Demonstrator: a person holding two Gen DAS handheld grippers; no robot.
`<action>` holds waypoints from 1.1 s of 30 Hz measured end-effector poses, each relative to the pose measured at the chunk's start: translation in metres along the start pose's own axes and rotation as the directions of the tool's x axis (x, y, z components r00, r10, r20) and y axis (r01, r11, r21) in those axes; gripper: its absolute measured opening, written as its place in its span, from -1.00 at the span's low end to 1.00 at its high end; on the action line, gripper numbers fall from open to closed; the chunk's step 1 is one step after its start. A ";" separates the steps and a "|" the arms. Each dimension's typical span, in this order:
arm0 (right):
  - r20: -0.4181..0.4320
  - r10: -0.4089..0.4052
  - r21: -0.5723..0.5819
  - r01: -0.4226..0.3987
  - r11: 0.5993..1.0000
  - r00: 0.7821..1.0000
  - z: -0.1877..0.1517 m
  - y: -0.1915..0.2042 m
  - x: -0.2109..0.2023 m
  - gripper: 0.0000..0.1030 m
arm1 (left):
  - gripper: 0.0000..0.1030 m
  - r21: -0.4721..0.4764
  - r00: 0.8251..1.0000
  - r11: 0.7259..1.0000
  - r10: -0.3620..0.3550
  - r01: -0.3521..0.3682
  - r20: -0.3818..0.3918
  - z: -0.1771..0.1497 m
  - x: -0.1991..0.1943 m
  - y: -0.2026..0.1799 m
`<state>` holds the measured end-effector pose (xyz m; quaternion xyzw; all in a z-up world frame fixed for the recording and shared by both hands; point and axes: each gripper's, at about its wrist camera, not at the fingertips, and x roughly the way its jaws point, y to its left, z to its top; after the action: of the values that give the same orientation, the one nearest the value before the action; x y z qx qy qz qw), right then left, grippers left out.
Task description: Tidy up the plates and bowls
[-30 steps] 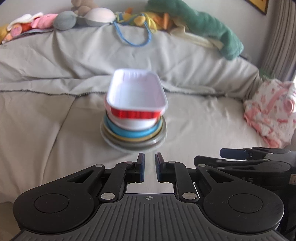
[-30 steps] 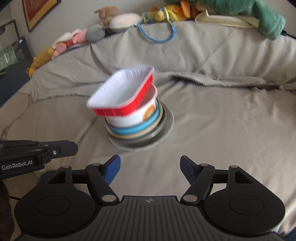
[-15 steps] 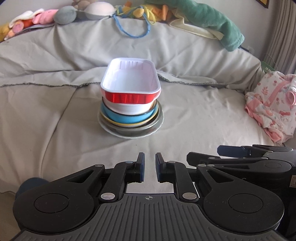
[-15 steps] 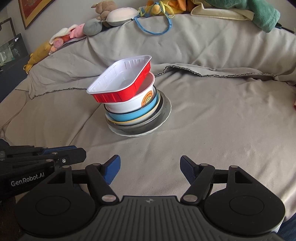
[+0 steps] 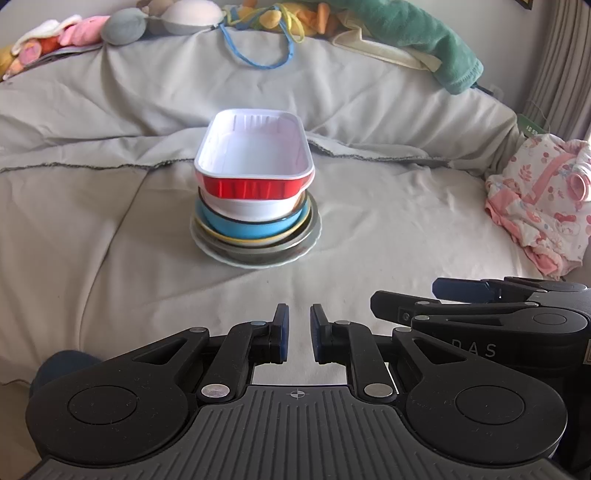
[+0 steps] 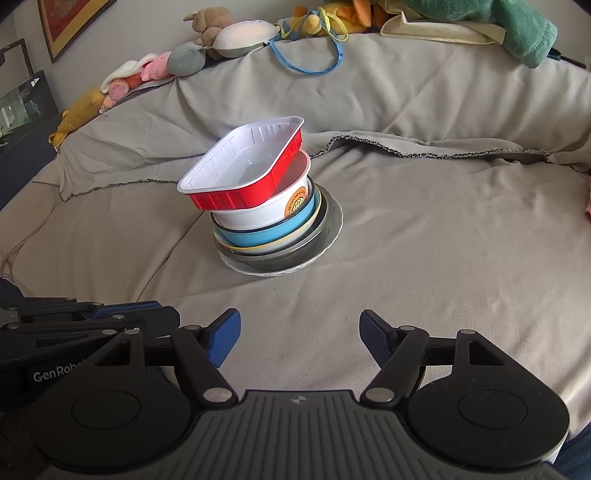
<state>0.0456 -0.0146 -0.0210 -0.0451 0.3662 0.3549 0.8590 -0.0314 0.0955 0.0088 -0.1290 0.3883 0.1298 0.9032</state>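
Note:
A stack of dishes stands on the grey bed cover. On top is a red rectangular tray (image 5: 255,166) (image 6: 245,168) with a white inside, tilted. Under it sit a white bowl (image 5: 255,208) (image 6: 266,214), a blue bowl (image 5: 255,229) (image 6: 273,234), a yellow-rimmed plate, a grey plate and a clear glass plate (image 5: 255,258) (image 6: 325,240). My left gripper (image 5: 297,336) is nearly closed and empty, well short of the stack. My right gripper (image 6: 300,336) is open and empty, also short of it. Each gripper shows at the edge of the other's view.
A pink flowered cloth (image 5: 539,206) lies at the right. Plush toys (image 6: 229,29), a blue cord (image 5: 258,48) and a green towel (image 5: 424,40) lie along the raised back of the bed. A dark cabinet (image 6: 22,110) stands at the far left.
Both grippers have drawn back from the stack, which now looks smaller and sharper. The stack itself has not shifted. Both jaws keep the same gap.

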 end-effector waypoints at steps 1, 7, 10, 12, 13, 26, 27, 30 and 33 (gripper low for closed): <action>0.000 0.000 -0.001 0.000 1.000 1.000 0.000 0.000 0.000 0.40 | -0.68 0.001 1.000 1.000 0.000 0.000 -0.001 0.000 0.000 0.000; 0.001 0.001 -0.002 -0.001 1.000 1.000 0.000 0.001 0.000 0.40 | -0.68 0.002 1.000 1.000 -0.005 0.005 -0.002 0.000 0.000 0.000; 0.001 0.002 -0.002 -0.002 1.000 1.000 0.000 0.000 -0.001 0.40 | -0.68 0.001 1.000 1.000 -0.004 0.004 -0.002 0.000 0.000 0.000; 0.001 0.002 -0.003 -0.002 1.000 1.000 0.000 0.000 0.000 0.40 | -0.68 0.000 1.000 1.000 -0.006 0.006 -0.001 0.000 0.000 0.000; 0.002 0.002 -0.003 -0.002 1.000 1.000 0.000 0.000 0.000 0.40 | -0.68 -0.001 1.000 1.000 -0.007 0.007 0.000 0.000 0.000 0.000; -0.001 0.005 -0.008 -0.005 1.000 1.000 -0.001 0.002 0.000 0.40 | -0.68 -0.004 1.000 1.000 -0.011 0.011 0.002 0.000 0.000 0.001; -0.001 0.006 -0.011 -0.006 1.000 1.000 -0.001 0.002 0.000 0.40 | -0.68 -0.003 1.000 1.000 -0.011 0.011 0.003 0.000 0.000 0.001; 0.002 0.008 -0.017 -0.008 1.000 1.000 -0.002 0.003 0.000 0.40 | -0.69 -0.006 1.000 1.000 -0.007 0.007 0.012 0.001 0.001 0.001; 0.007 0.016 -0.011 -0.016 1.000 1.000 -0.001 0.001 0.001 0.40 | -0.69 0.006 1.000 1.000 0.016 -0.016 0.025 0.006 0.005 0.003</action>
<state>0.0443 -0.0135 -0.0221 -0.0458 0.3616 0.3640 0.8571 -0.0254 0.1013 0.0084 -0.1215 0.3783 0.1376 0.9073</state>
